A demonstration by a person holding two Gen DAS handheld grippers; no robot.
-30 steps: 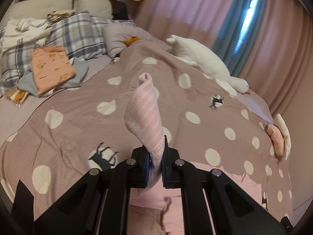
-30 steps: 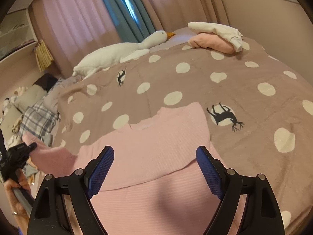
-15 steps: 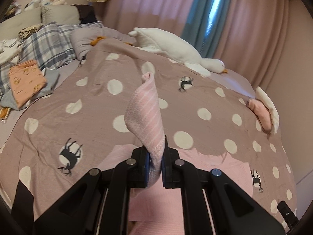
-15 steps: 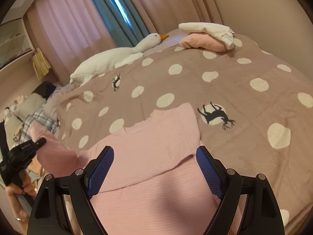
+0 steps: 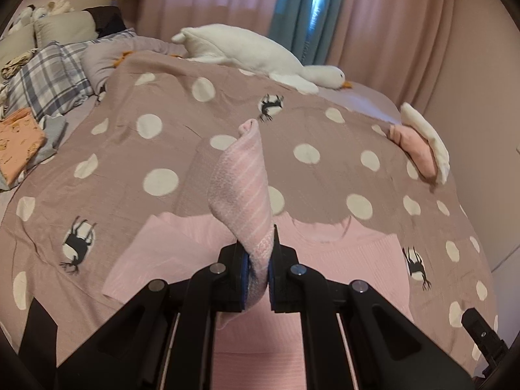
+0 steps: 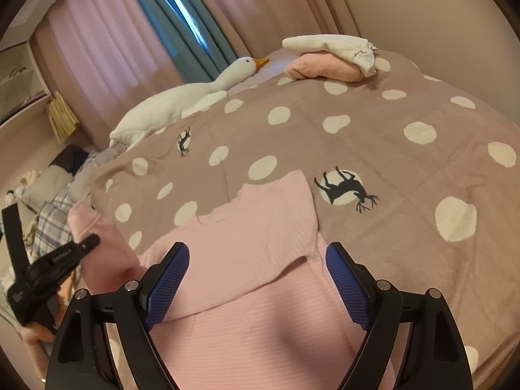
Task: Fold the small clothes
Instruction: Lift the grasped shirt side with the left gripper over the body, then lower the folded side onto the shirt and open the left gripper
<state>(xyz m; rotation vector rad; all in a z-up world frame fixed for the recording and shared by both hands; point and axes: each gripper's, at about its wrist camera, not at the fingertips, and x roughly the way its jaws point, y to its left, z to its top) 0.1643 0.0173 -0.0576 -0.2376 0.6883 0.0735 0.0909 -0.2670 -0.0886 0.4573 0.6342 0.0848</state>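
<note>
Lying closest to both cameras, the pink sweater (image 6: 260, 243) is spread on the dotted bedspread (image 6: 406, 169), its body flat and one sleeve already folded across the chest. It looks like a light, ribbed knit: soft, floppy, unlikely to slip, and it will sag wherever it is unsupported, so the cuff or a hem corner seems the best place to take hold, lifting gently so the fold beneath does not drag. The left gripper (image 5: 258, 273) is clenched on the other sleeve (image 5: 242, 188) near its cuff, the cloth standing up between the pads and curling forward above the sweater's shoulder. The right gripper (image 6: 256, 284) hovers over the sweater's middle with its jaws spread wide, holding nothing; whether its pads brush the knit I cannot tell. Farther off, a pink and white bundle of folded clothes (image 6: 331, 58) sits near the bedspread's far edge. Beyond that, a white plush goose (image 6: 182, 100) lies along the curtains (image 6: 107, 48).
</note>
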